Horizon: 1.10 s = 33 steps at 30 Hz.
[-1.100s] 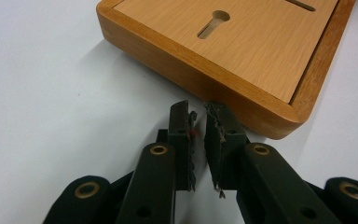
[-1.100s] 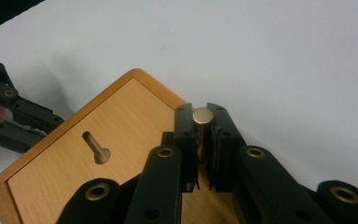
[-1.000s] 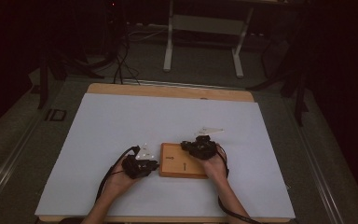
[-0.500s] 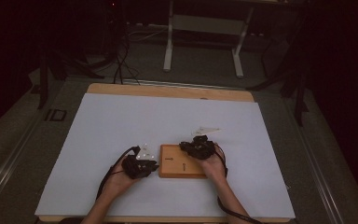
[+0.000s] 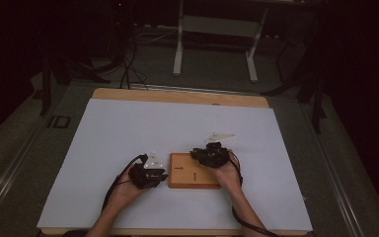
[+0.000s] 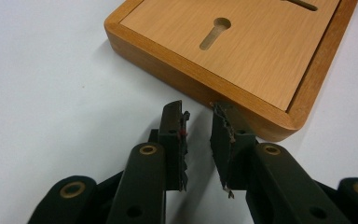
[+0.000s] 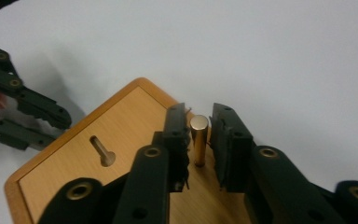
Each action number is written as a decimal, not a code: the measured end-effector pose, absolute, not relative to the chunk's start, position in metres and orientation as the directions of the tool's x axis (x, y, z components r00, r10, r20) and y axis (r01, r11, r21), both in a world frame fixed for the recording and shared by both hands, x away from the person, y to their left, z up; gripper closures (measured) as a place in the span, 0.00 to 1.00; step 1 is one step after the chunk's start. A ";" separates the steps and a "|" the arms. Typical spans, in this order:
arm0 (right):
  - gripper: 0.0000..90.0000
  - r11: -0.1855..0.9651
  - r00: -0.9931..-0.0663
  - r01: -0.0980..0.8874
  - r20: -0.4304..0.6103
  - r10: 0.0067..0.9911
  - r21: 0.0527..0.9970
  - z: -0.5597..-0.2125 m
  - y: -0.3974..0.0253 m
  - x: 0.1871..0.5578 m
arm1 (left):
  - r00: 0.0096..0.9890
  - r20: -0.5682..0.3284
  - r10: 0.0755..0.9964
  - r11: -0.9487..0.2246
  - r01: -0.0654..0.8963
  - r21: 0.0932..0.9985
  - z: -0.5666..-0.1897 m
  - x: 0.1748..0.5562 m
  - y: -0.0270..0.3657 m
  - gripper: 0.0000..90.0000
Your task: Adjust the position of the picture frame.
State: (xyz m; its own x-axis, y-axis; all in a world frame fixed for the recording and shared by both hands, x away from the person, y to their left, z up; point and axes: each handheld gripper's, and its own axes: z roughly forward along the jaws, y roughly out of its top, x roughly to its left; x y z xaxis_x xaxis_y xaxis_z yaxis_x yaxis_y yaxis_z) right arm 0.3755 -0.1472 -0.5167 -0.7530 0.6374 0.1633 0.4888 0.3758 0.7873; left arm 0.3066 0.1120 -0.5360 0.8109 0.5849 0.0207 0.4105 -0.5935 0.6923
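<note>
A flat wooden board (image 5: 193, 173) with keyhole slots (image 6: 214, 32) lies on the white table near the front edge. My right gripper (image 7: 198, 112) hangs over the board's far right corner, shut on a short brass pin (image 7: 199, 140) that stands upright with its foot on the wood (image 7: 121, 126). In the high view the right gripper (image 5: 198, 154) sits at the board's back right. My left gripper (image 6: 198, 109) rests low at the board's left edge (image 6: 242, 56), its jaws a little apart with nothing between them. In the high view the left gripper (image 5: 160, 175) is beside the board.
A white sheet (image 5: 128, 133) covers the wooden table top. A desk frame (image 5: 214, 44) and cables stand on the dark floor beyond the far edge. In the right gripper view another keyhole slot (image 7: 102, 151) lies left of the pin.
</note>
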 end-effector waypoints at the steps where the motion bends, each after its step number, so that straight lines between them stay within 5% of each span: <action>1: 0.83 0.379 -0.754 0.486 0.158 0.638 0.788 -0.515 -0.148 0.375 | 0.811 0.019 0.585 -0.593 0.412 0.692 -0.536 0.307 0.112 0.82; 33: 0.69 0.415 -0.762 0.450 0.098 0.640 0.790 -0.510 -0.179 0.353 | 0.761 -0.009 0.649 -0.511 0.444 0.736 -0.532 0.313 0.123 0.77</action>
